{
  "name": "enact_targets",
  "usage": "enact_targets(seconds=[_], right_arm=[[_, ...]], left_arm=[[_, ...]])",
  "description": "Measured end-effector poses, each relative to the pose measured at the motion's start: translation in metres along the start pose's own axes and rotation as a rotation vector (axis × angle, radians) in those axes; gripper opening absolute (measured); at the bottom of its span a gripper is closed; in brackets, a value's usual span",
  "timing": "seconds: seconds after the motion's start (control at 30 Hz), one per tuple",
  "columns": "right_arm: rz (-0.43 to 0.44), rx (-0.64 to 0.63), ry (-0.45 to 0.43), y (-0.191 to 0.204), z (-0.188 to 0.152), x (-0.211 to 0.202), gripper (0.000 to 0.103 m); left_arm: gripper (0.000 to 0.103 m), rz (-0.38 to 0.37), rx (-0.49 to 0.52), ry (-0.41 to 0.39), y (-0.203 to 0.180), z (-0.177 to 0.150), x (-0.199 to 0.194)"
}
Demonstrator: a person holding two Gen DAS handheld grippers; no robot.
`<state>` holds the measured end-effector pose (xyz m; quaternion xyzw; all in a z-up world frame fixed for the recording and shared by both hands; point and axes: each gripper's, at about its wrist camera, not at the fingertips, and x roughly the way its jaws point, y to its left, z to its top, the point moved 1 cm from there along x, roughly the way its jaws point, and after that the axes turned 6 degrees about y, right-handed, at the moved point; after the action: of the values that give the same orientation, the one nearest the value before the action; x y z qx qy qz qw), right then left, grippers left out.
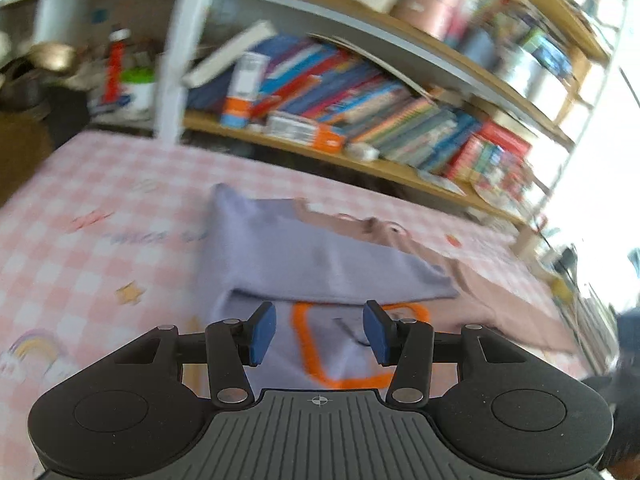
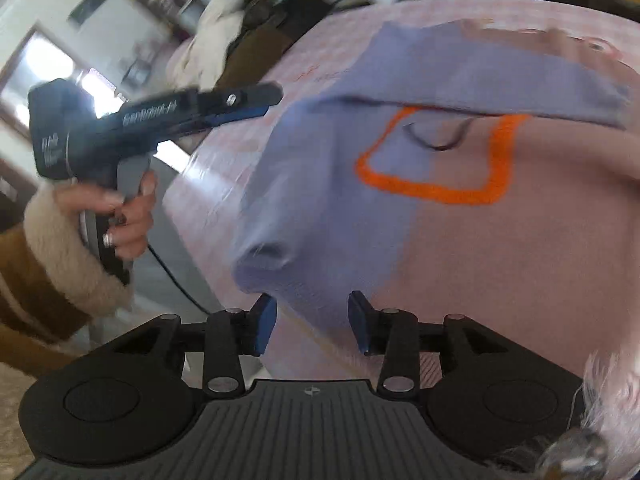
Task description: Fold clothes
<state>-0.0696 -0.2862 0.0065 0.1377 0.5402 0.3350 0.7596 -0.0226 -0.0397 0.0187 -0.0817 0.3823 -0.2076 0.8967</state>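
Note:
A two-tone garment, lilac and dusty pink with an orange square outline, lies on the pink checked bed cover. One lilac part is folded across its upper half. My left gripper is open and empty, hovering above the orange print. In the right wrist view the garment fills the middle, its lilac corner bunched just ahead of my right gripper, which is open with nothing between the pads. The left gripper shows there at the left, held in a hand.
A bookshelf packed with books runs along the far side of the bed. Bottles and boxes stand on a shelf at the far left. A bright window is at the right. A cream bundle lies past the bed's far corner.

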Motion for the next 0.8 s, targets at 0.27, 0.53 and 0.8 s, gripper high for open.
enact_targets(seconds=[0.27, 0.53, 0.8], right_arm=[[-0.441, 0.296, -0.249, -0.05, -0.03, -0.05, 0.037], [-0.629, 0.324, -0.218, -0.054, -0.063, -0.041, 0.021], [-0.581, 0.268, -0.169, -0.046, -0.079, -0.035, 0.012]], left_arm=[[0.048, -0.064, 0.343, 0.086, -0.083, 0.019, 0.05], [0.048, -0.056, 0.619, 0.16, -0.158, 0.031, 0.132], [0.048, 0.04, 0.81, 0.176, -0.19, 0.009, 0.179]])
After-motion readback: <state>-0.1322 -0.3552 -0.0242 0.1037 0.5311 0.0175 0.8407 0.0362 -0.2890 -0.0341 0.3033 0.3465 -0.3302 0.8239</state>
